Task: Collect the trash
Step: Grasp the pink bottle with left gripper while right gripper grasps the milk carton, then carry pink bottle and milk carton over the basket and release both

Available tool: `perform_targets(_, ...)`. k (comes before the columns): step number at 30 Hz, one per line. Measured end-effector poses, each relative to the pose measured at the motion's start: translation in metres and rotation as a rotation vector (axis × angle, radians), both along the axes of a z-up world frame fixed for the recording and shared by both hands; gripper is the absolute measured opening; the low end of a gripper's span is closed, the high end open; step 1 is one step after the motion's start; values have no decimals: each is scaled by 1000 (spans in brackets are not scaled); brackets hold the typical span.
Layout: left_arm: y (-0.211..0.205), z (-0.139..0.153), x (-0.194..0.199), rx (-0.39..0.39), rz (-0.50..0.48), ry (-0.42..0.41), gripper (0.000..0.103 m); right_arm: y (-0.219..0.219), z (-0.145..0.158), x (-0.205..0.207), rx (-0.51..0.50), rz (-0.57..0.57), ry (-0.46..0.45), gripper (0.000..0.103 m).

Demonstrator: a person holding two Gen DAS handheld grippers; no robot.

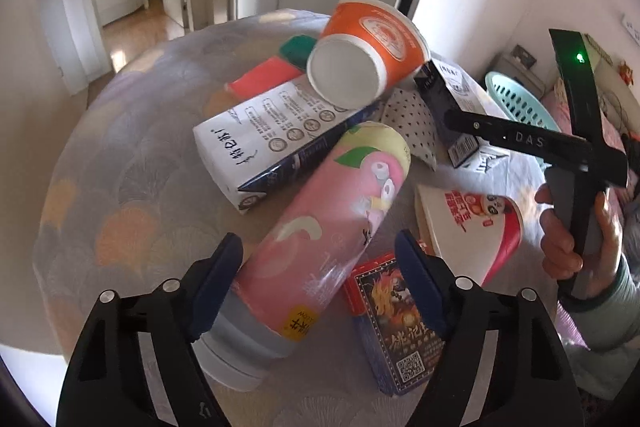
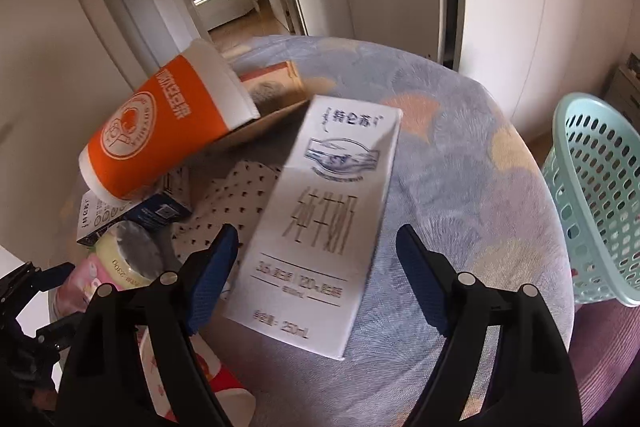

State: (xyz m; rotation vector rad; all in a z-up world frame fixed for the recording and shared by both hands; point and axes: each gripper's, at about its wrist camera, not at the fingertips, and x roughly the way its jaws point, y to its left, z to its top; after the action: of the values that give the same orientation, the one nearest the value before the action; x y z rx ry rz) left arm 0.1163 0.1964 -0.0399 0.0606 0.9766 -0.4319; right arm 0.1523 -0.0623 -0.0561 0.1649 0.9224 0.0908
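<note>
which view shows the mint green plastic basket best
The right wrist view. There the mint green perforated plastic basket shows its rim and holed wall at the table's right edge. In the left wrist view the basket is small and distant, partly hidden behind the right gripper.

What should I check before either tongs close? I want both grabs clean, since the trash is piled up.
1. Left tongs straddle the pink cylindrical bottle: ok, open, one pad beside it.
2. Right tongs around the white milk carton: ok, open, pads apart from it.
3. Bottle free of the pile: not ok, its far end lies against another white carton.
4. Orange paper cup stable: cannot tell, it lies tilted on the pile.
5. Teal perforated plastic basket unobstructed: ok, beside the patterned table.
</note>
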Motion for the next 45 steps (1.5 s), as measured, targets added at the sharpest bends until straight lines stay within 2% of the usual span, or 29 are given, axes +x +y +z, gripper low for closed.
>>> perform_targets(2,-6,-4,4,20,-4,8,75,-8,-2,-1,9,-9,15,60)
perform_targets(6,-17,-12,18,75,-10,38,70,-20,-2,-4,13,-20,22,58)
perform_targets(10,-25,-11,20,115,-26,34,59,-26,-4,-3,37,-7,28,58)
perform_targets(14,-25,-4,11,118,-25,14,51,-25,3,-8,6,22,-11,51)
perform_targets(21,-17,21,-10,36,-23,-30,50,-39,26,-36,12,41,-74,50)
perform_targets(28,-45,49,-30,-15,-51,-102,49,-59,57,-63,25,27,-159,50)
perform_targets(36,-94,92,-38,-44,-101,-210,48,-100,90,-82,55,-32,-249,50)
perform_targets(42,-143,130,-30,-130,-141,-294,48,-149,107,-99,56,-129,-312,50)
perform_targets(45,-183,145,-20,-178,-167,-322,48,-179,112,-106,39,-207,-339,50)
